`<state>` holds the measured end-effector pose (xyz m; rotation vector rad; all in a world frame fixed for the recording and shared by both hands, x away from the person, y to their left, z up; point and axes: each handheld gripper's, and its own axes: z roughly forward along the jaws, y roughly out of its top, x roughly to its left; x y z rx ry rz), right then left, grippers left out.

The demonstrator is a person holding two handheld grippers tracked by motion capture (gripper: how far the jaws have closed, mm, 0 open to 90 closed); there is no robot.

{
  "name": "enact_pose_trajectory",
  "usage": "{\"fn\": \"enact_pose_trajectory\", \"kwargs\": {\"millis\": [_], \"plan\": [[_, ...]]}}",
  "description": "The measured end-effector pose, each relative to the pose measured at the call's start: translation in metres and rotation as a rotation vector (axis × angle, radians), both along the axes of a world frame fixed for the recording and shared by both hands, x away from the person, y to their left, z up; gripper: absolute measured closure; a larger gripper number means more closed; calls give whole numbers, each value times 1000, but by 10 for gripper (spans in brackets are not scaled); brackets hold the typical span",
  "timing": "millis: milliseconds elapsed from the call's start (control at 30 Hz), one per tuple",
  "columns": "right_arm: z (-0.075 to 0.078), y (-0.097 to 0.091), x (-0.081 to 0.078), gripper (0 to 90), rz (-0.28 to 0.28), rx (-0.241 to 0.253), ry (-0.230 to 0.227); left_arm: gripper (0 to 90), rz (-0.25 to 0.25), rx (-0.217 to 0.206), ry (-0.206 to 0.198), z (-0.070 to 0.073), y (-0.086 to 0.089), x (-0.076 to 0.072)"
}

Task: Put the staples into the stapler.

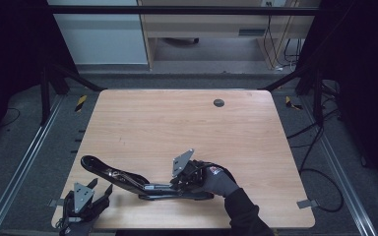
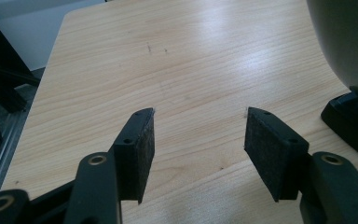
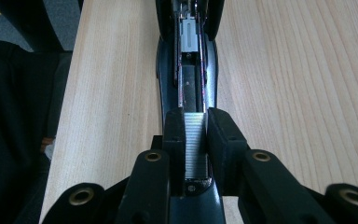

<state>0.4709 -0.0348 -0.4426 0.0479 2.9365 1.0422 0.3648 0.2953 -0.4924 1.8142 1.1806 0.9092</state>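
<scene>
A black stapler lies near the table's front edge with its lid swung open to the left. In the right gripper view its open magazine channel runs straight away from me. My right gripper is shut on a silver strip of staples, held over the near end of that channel. The high view has the right gripper at the stapler's right end, held by a gloved hand. My left gripper is open with nothing between its pads, and it sits at the front left corner. The stapler's lid is to its right.
The wooden table has a round dark grommet hole near its far edge. Metal rails run along both sides on the floor, and cables trail at the right. The table's front edge is close beside the stapler.
</scene>
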Motion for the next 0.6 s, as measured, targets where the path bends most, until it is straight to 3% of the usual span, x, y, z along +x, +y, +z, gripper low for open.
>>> {"fn": "enact_pose_trajectory", "kwargs": {"millis": [367,600], "plan": [[-1,1,0,754,-10,-8,-4,422,0,-1,0,0,0,0],[5,-8,-1,736,-46,54,-14,420,0,-8,-2,0,0,0]]}}
